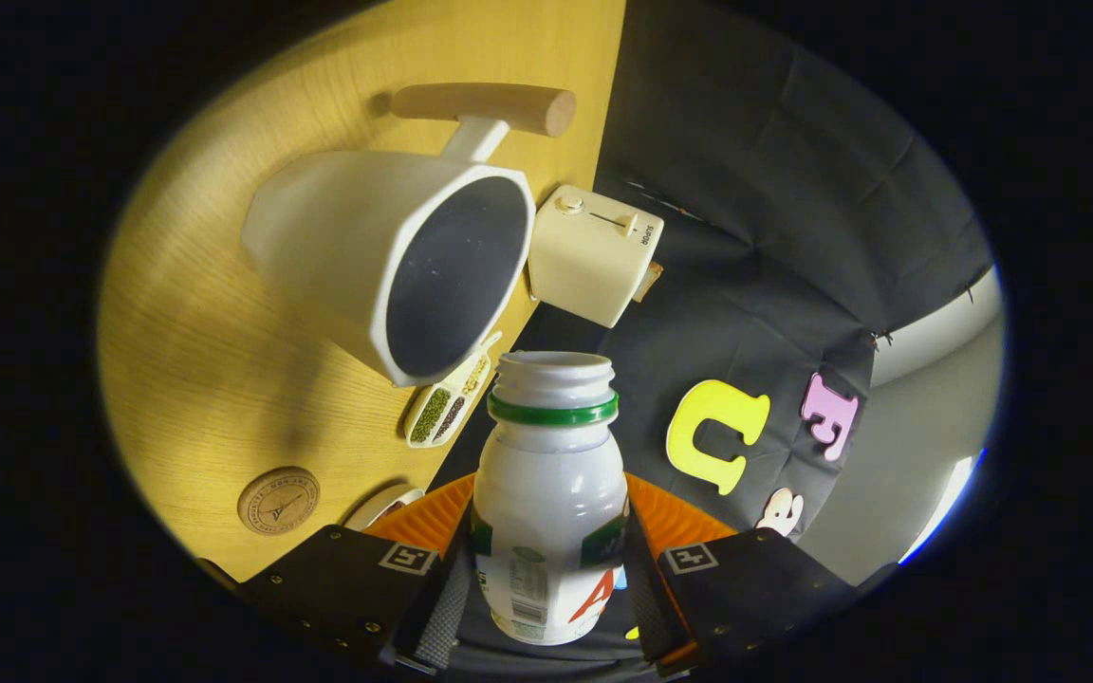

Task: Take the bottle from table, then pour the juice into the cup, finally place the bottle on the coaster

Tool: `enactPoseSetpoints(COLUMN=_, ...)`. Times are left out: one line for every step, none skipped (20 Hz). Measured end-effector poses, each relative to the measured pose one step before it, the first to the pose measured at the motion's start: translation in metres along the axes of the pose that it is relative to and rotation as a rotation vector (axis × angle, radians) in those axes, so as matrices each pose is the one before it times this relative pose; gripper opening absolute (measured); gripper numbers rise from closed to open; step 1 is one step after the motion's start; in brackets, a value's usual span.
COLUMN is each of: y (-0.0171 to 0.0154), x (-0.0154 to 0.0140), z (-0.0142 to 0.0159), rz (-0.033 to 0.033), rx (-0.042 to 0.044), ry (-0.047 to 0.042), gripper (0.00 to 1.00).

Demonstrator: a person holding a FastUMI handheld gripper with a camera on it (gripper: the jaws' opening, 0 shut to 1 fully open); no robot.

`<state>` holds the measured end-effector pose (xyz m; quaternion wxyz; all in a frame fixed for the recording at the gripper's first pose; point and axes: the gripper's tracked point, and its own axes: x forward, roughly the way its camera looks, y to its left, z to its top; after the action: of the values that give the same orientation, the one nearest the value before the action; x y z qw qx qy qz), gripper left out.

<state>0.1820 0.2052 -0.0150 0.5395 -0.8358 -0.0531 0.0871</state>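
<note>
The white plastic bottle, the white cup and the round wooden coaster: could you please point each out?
White plastic bottle (551, 512): gripper view, body, clamped by tool.
White cup (338, 237): gripper view, outer wall.
Round wooden coaster (278, 500): gripper view, top face.

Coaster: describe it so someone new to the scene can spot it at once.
Start from the wooden table and the big white cup with the wooden handle. The coaster lies flat on the table on the cup's base side, near the fingers gripping the bottle. It alone is a small round wooden disc.
</note>
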Motion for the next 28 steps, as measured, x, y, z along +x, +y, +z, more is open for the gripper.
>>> enactPoseSetpoints(y=0.00147, x=-0.00004, z=-0.0017, rz=0.00362, rx=0.04142, ry=0.00204, gripper=0.72)
enactPoseSetpoints(y=0.0023, x=-0.00016, z=-0.00161, rz=0.00572, rx=0.04194, ry=0.00403, gripper=0.72)
enactPoseSetpoints(y=0.00258, x=-0.00286, z=-0.00178, rz=0.00529, rx=0.04054, ry=0.00306, gripper=0.72)
enactPoseSetpoints(y=0.00109, x=-0.00038, z=0.00029, rz=0.0011, rx=0.0409, ry=-0.00159, gripper=0.72)
enactPoseSetpoints(y=0.00085, x=-0.00143, z=0.00036, rz=-0.00177, rx=0.04052, ry=-0.00202, gripper=0.72)
enactPoseSetpoints(y=0.00041, x=0.00026, z=-0.00074, rz=-0.00282, rx=0.04454, ry=-0.00064, gripper=0.72)
enactPoseSetpoints(y=-0.00145, x=-0.00115, z=-0.00149, rz=-0.00557, rx=0.04634, ry=-0.00225, gripper=0.72)
enactPoseSetpoints(y=-0.00105, x=-0.00111, z=-0.00199, rz=-0.00264, rx=0.04478, ry=0.00145, gripper=0.72)
enactPoseSetpoints(y=-0.00026, x=-0.00067, z=-0.00225, rz=0.00006, rx=0.04787, ry=0.00445, gripper=0.72)
enactPoseSetpoints(y=0.001, x=0.00108, z=-0.0012, rz=0.00429, rx=0.04707, ry=0.00241, gripper=0.72)
enactPoseSetpoints(y=-0.00059, x=-0.00004, z=-0.00232, rz=0.00056, rx=0.04359, ry=0.00482, gripper=0.72)
enactPoseSetpoints(y=-0.00027, x=-0.00083, z=-0.00184, rz=-0.00021, rx=0.03821, ry=0.00417, gripper=0.72)
enactPoseSetpoints(y=0.00004, x=-0.00098, z=-0.00252, rz=0.00211, rx=0.03483, ry=0.00478, gripper=0.72)
enactPoseSetpoints(y=-0.00116, x=0.00019, z=-0.00303, rz=-0.00287, rx=0.03565, ry=0.00518, gripper=0.72)
enactPoseSetpoints(y=-0.00047, x=-0.00255, z=-0.00457, rz=-0.00047, rx=0.03846, ry=0.00682, gripper=0.72)
enactPoseSetpoints(y=-0.00101, x=0.00077, z=-0.00305, rz=-0.00354, rx=0.03955, ry=0.00563, gripper=0.72)
enactPoseSetpoints(y=-0.00134, x=-0.00121, z=-0.00342, rz=-0.0032, rx=0.03956, ry=0.00574, gripper=0.72)
enactPoseSetpoints(y=-0.00175, x=-0.00086, z=-0.00248, rz=-0.00483, rx=0.03814, ry=0.00368, gripper=0.72)
enactPoseSetpoints(y=-0.00413, x=-0.00127, z=-0.00211, rz=-0.01117, rx=0.03894, ry=0.00142, gripper=0.72)
enactPoseSetpoints(y=-0.0042, x=-0.00111, z=-0.00246, rz=-0.01112, rx=0.04068, ry=0.00159, gripper=0.72)
enactPoseSetpoints(y=-0.00429, x=-0.00173, z=-0.00222, rz=-0.01393, rx=0.04885, ry=-0.00035, gripper=0.72)
enactPoseSetpoints(y=-0.00091, x=-0.00099, z=-0.00325, rz=-0.00233, rx=0.04764, ry=0.00221, gripper=0.72)
enactPoseSetpoints(y=-0.00125, x=-0.00098, z=-0.00304, rz=0.00195, rx=0.0499, ry=0.00897, gripper=0.72)
enactPoseSetpoints(y=0.00027, x=-0.00072, z=-0.00426, rz=0.00576, rx=0.0492, ry=0.01014, gripper=0.72)
enactPoseSetpoints(y=-0.00229, x=-0.00079, z=-0.00217, rz=-0.00323, rx=0.0463, ry=0.00453, gripper=0.72)
enactPoseSetpoints(y=-0.00505, x=-0.00065, z=-0.00207, rz=-0.00755, rx=0.0458, ry=0.0038, gripper=0.72)
enactPoseSetpoints(y=-0.00169, x=-0.00063, z=-0.00198, rz=0.00076, rx=0.04624, ry=0.0054, gripper=0.72)
enactPoseSetpoints(y=-0.00333, x=-0.00047, z=-0.00175, rz=-0.00887, rx=0.06048, ry=0.00106, gripper=0.72)
